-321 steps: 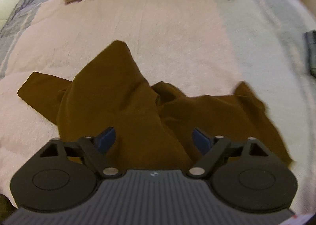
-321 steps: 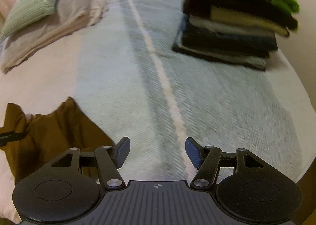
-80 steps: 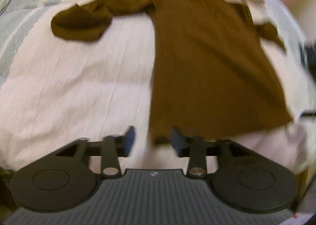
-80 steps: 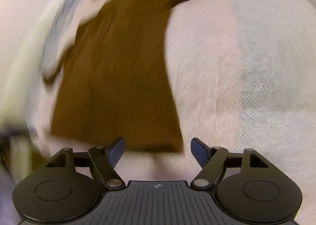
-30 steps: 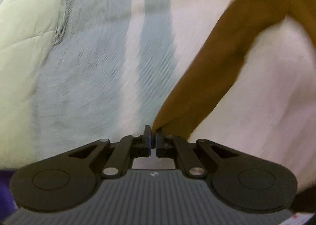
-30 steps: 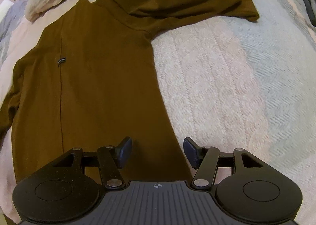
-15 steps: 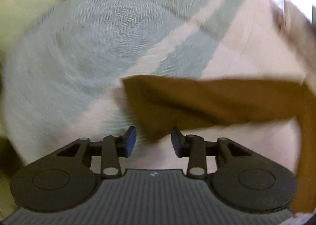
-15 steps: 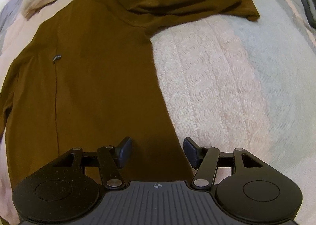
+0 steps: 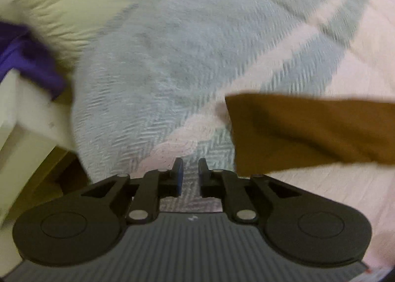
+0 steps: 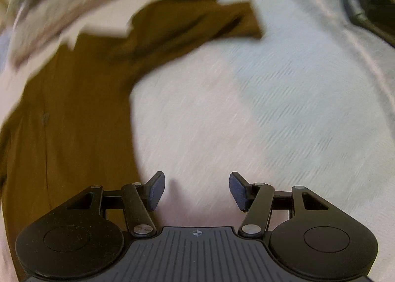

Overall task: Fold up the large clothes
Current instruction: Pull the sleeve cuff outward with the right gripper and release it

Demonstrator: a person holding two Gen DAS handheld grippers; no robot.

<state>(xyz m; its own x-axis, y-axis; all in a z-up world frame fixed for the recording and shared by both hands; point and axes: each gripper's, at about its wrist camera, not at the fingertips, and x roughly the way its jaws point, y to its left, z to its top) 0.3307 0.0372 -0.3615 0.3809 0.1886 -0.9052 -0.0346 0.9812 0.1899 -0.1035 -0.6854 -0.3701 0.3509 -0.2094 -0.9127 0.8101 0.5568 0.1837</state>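
One brown long-sleeved knit top (image 10: 74, 114) lies spread flat on the bed's pale pink and grey-blue woven blanket (image 10: 284, 114), its two sleeves stretched out to either side. In the left wrist view one sleeve end (image 9: 308, 133) rests flat on the blanket, just beside the left gripper (image 9: 188, 178). That gripper's jaws have just been closing and now stand a narrow gap apart, released, with only blanket between them. The right gripper (image 10: 196, 190) hangs wide open and empty above the blanket, beside the top's side edge. A purple cloth (image 9: 27, 59) shows at the bed's edge.
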